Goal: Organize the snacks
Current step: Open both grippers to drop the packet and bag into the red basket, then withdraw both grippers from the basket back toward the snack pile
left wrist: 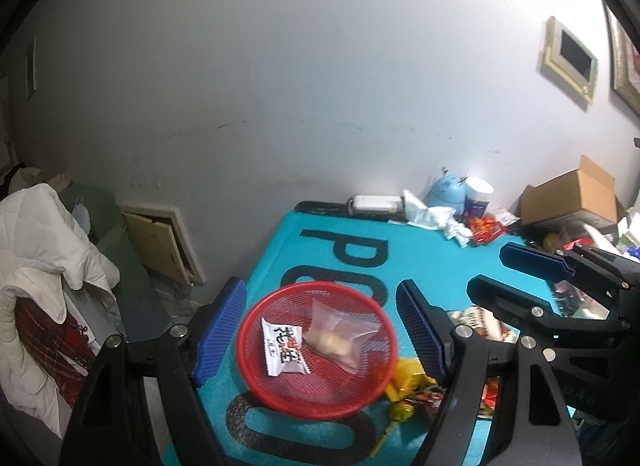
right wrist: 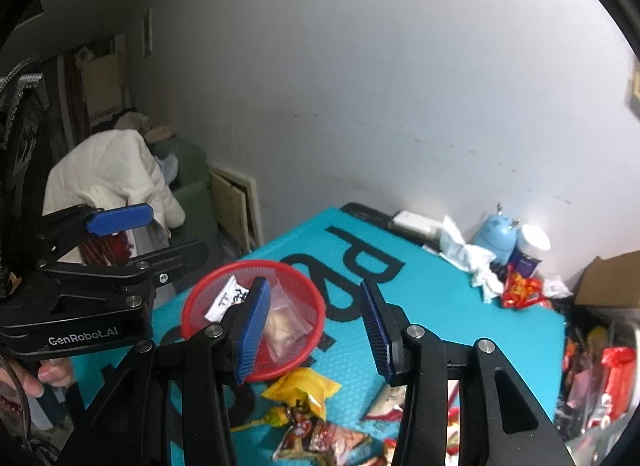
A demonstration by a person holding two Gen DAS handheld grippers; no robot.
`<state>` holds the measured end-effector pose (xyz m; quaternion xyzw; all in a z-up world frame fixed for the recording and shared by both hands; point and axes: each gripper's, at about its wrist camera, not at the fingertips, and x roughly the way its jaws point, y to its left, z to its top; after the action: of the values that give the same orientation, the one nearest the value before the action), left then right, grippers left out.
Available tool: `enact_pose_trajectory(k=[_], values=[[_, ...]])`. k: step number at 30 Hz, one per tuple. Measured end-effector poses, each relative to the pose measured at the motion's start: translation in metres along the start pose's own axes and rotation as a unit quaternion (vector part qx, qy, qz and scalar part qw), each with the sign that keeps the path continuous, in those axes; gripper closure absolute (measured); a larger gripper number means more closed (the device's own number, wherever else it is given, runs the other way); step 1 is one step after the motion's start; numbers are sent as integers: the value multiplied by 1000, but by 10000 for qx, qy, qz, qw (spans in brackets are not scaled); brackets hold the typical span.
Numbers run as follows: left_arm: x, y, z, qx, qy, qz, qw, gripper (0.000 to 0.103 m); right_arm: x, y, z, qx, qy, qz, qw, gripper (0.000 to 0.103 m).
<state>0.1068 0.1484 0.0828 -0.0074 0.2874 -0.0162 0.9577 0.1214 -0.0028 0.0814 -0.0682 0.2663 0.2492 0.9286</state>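
Left wrist view: left gripper (left wrist: 320,330) released, blue pads wide apart, straddling the red mesh basket (left wrist: 256,370) on the teal worktop (left wrist: 420,266). Basket holds two snacks: a white sachet with red and black print (left wrist: 284,350) on its left side and a clear bag with pale pieces (left wrist: 340,336) overlapping it on the right. Just right of the basket: a yellow snack pack (left wrist: 406,380), partly hidden behind the gripper finger. Right gripper (left wrist: 486,272) farther right of the basket, released, nothing between its pads. Well behind the basket at the wall: crumpled tissue (left wrist: 436,217), blue toy (left wrist: 446,189), white-lidded jar (left wrist: 478,195), cardboard box (left wrist: 572,195).
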Motion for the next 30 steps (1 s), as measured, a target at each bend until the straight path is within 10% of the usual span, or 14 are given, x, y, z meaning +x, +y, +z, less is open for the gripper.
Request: enact_pose_trajectory(k=[30], values=[[-84, -94, -35, 336, -231, -892, 9952, 26, -144, -20, -62, 358, -449, -758, 9955, 54]])
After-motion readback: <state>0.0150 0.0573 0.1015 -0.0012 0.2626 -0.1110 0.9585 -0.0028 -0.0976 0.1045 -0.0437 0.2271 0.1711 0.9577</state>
